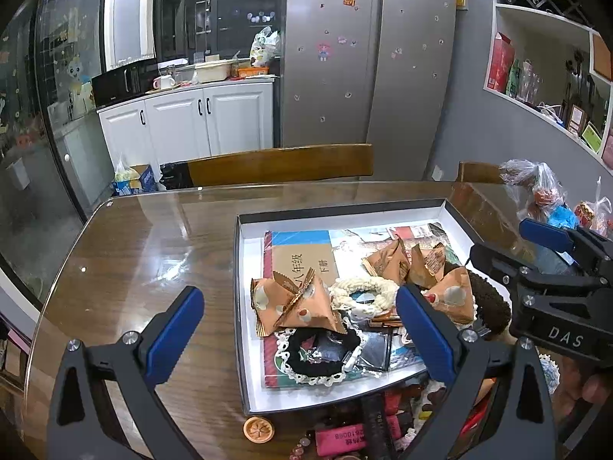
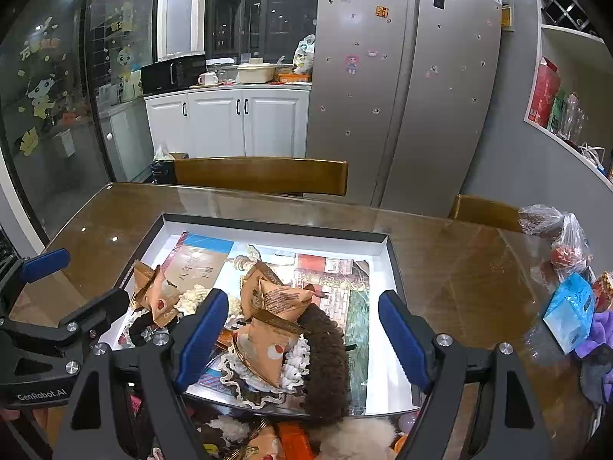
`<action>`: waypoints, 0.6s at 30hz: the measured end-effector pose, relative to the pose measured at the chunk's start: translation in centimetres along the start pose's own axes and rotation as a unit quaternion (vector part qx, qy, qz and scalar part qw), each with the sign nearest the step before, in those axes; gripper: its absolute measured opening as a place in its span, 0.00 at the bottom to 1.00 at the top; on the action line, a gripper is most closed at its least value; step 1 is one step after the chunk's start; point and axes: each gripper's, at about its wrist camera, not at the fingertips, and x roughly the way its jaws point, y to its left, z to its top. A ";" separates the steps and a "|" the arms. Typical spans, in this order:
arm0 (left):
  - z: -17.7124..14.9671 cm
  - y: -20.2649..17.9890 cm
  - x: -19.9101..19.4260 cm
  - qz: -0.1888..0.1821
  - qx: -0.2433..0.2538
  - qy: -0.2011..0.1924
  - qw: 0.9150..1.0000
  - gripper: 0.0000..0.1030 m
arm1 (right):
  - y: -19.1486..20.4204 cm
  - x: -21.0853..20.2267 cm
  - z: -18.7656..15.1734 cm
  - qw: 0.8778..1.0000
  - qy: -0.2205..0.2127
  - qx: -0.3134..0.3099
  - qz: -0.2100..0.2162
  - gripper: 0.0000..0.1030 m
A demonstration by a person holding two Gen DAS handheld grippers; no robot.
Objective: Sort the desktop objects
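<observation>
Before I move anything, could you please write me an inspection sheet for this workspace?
Surface: glass-topped wooden table, glossy.
Job's things: shallow box holding a book, orange snack packets, scrunchies.
Clutter: unsorted items at the table's near edge; plastic bags on the right.
Grippers: left gripper and right gripper both open, above the box, holding nothing.
Cables: nothing seen.
Surroundings: chairs, fridge, kitchen cabinets.

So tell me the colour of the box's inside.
White, best seen in the left wrist view of the box.
</observation>
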 end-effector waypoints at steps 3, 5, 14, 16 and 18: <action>0.0 0.0 -0.4 0.001 -0.001 -0.001 1.000 0.98 | 0.1 -0.1 -0.1 1.000 0.002 0.000 0.004 0.80; 0.1 -0.2 -1.0 0.003 0.001 -0.002 1.000 0.98 | 0.2 -0.4 -0.2 1.000 -0.001 -0.004 0.004 0.80; 0.1 -1.0 -7.2 0.013 0.001 -0.025 1.000 0.99 | 0.1 -5.2 -0.1 1.000 -0.026 0.015 0.003 0.80; 0.0 -1.1 -9.2 0.018 -0.001 -0.034 0.999 1.00 | 0.1 -6.7 -0.1 0.999 -0.034 0.020 0.003 0.80; 0.1 -1.0 -11.2 0.020 -0.006 -0.045 0.999 1.00 | 0.0 -8.7 -0.2 0.999 -0.041 0.025 0.002 0.80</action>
